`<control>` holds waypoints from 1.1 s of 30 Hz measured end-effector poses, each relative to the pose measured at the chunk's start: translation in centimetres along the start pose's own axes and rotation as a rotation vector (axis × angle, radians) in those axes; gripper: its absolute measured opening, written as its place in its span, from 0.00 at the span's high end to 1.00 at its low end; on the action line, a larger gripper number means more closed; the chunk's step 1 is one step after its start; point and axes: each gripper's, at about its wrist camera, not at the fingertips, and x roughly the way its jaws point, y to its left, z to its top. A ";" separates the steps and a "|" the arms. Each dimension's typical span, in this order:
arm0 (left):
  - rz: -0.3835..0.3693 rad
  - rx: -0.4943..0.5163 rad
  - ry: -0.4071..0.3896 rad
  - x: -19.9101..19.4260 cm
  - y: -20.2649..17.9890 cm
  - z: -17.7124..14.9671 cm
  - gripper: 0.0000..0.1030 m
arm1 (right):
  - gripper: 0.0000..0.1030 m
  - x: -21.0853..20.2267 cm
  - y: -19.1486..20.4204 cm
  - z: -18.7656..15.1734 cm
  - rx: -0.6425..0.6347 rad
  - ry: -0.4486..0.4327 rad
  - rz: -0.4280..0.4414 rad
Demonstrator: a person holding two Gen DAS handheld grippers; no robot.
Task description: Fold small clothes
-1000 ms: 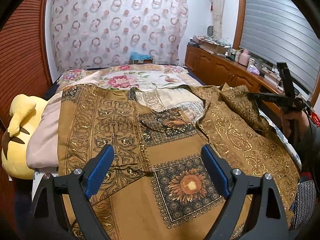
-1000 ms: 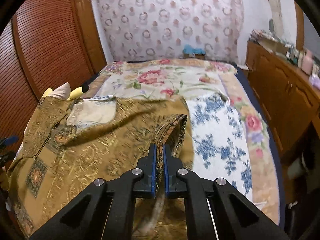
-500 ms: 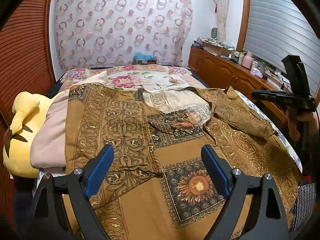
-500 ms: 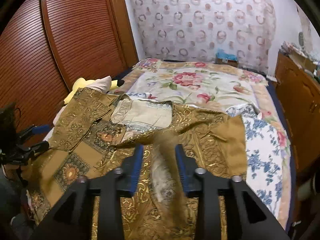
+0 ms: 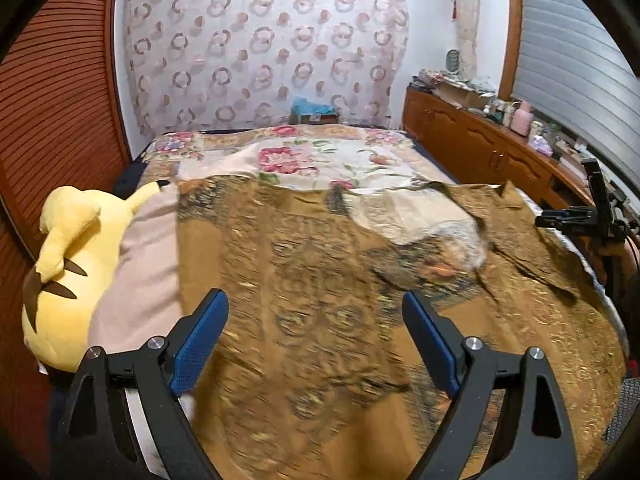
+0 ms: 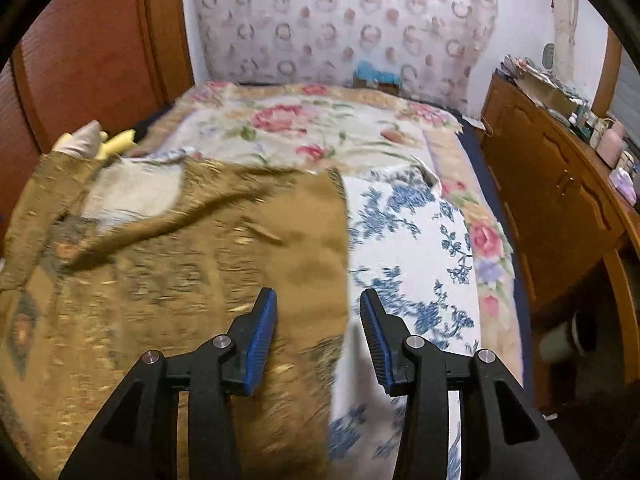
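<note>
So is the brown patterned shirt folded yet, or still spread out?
Mostly spread: the shirt lies open across the bed, only its right side turned inward.

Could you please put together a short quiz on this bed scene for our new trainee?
1. True or false: the right gripper is shut on the brown shirt.
2. Which lies at the shirt's left edge: A) the yellow plush toy, B) a basket, C) a book?
3. Fill in: the left gripper is ____.

Key: 1 false, it is open and empty; 2 A; 3 open.
</note>
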 end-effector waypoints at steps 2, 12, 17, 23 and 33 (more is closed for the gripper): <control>0.018 0.000 0.005 0.4 1.0 0.5 0.13 | 0.56 1.1 -0.3 0.6 0.019 0.013 0.015; 0.067 -0.058 0.054 4.0 6.1 2.7 0.22 | 0.56 5.0 -0.7 4.2 0.003 0.030 0.078; 0.085 -0.078 0.070 5.2 7.7 3.6 0.22 | 0.73 5.1 -0.6 4.2 -0.016 0.012 0.144; 0.088 -0.079 0.091 6.8 8.8 4.0 0.22 | 0.97 3.9 -2.8 4.1 0.032 -0.059 0.143; 0.047 -0.085 0.115 8.2 9.8 4.6 0.40 | 0.96 6.1 -2.8 3.5 0.036 -0.016 0.147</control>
